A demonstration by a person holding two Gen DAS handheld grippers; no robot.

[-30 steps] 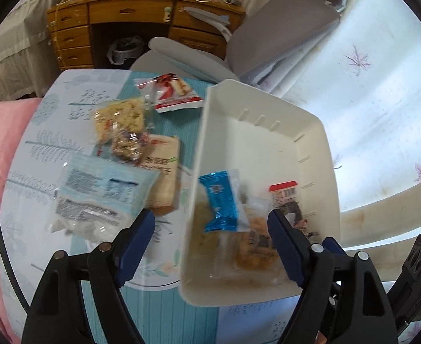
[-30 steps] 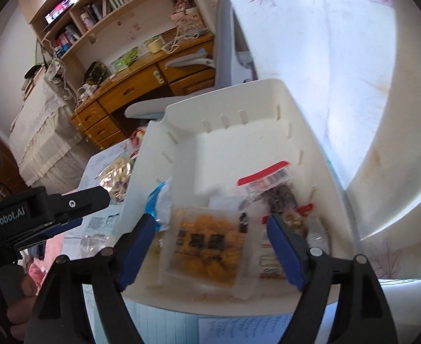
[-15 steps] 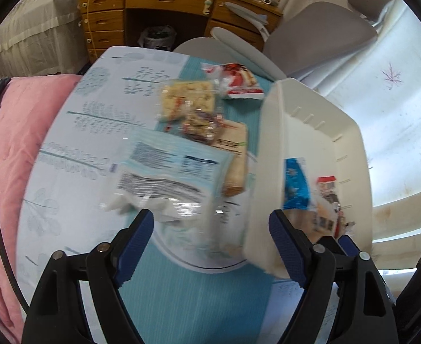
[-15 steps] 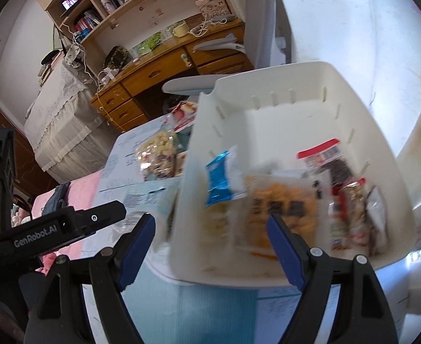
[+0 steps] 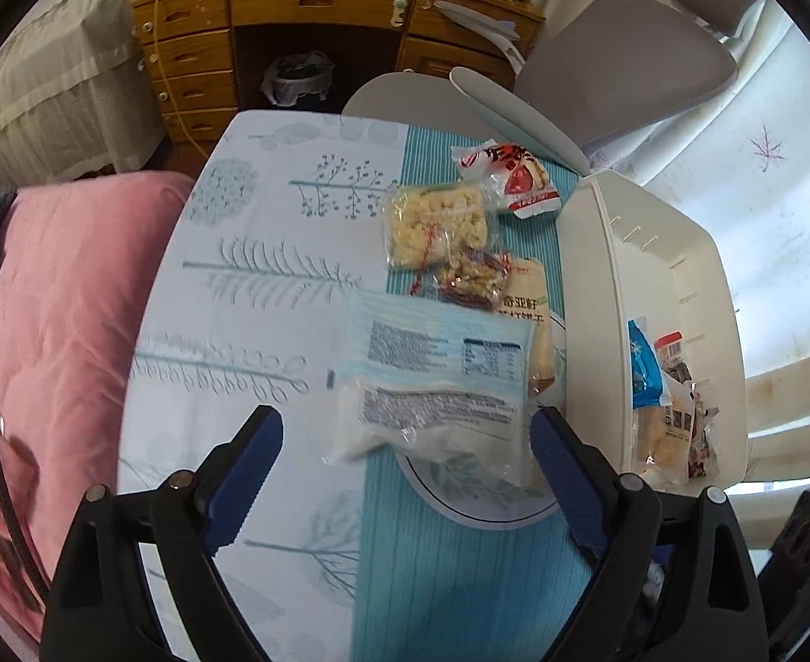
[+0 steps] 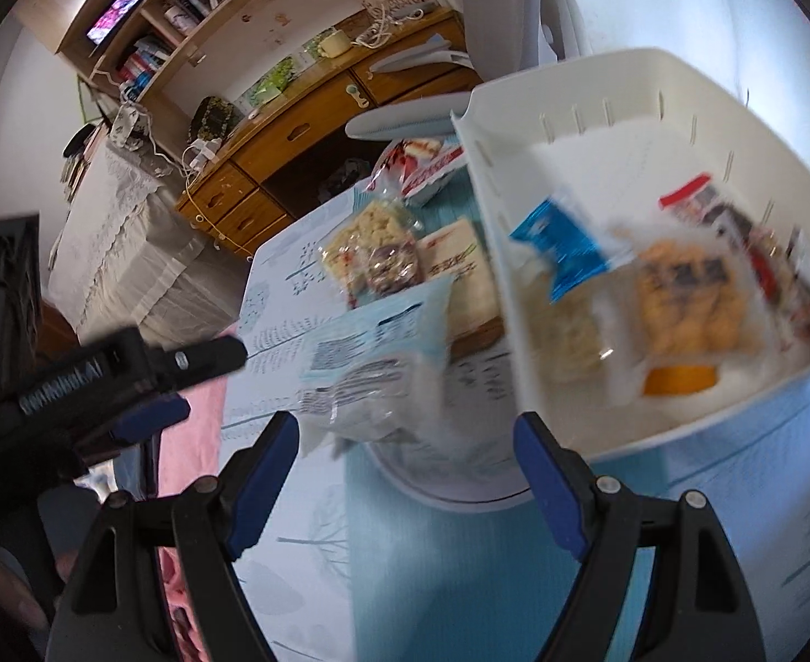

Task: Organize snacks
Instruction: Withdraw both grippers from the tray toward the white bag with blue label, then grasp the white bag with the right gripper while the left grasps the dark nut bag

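Patterned worktop (image 5: 250, 298) is carrying loose snack packets beside a white bin (image 5: 597, 254), already partly filled. Left hand-held gripper (image 5: 405, 458), jaws just widening, empty, is framing the pale blue packet (image 5: 438, 353); right hand-held gripper (image 6: 405, 458) is hovering released. Next: closing on that packet.

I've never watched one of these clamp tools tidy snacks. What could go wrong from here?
The large pale-blue packet overlaps the tan packet and other snacks, so closing on it might drag neighbours along. It looks soft and wide, so it could slip or sag when lifted. The white bin stands close beside it; the left gripper, jaws just widened and empty, could bump its wall.
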